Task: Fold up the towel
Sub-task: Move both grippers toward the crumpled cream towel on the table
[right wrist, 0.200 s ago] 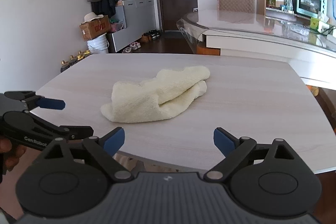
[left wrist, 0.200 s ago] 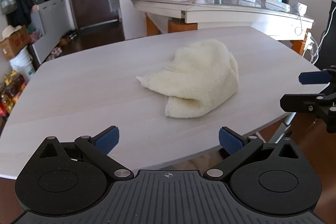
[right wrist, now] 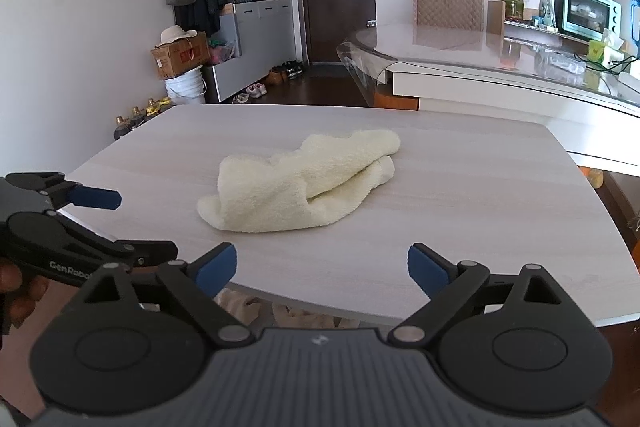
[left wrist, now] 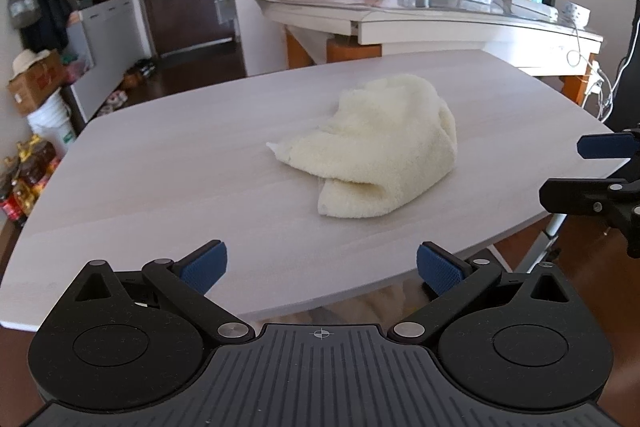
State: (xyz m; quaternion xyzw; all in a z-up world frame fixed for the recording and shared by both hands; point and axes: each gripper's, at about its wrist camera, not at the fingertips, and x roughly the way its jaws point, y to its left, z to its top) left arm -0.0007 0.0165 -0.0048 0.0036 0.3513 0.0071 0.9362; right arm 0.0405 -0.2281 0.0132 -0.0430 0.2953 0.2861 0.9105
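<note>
On the pale wooden tabletop [left wrist: 160, 187], near its middle, the cream towel [left wrist: 372, 155] lies in a loose, rumpled heap with one end doubled over on itself, so its corners and edges are mostly buried in the folds. Both tools hover at the near edge, well apart from the cloth: the left gripper [left wrist: 322, 263] has its jaws spread wide and empty, and the right gripper [right wrist: 322, 267] likewise has its jaws wide with nothing between them. The main risk appears to be grabbing the wrong part. With the layers overlapping, the jaws could pinch two thicknesses at once or catch a mid-fold bulge rather than a true corner, and the towel would then lift as a lump instead of opening flat. The fluffy pile may also slip from a shallow pinch, and dragging could pull the cloth toward the tabletop's near edge.
</note>
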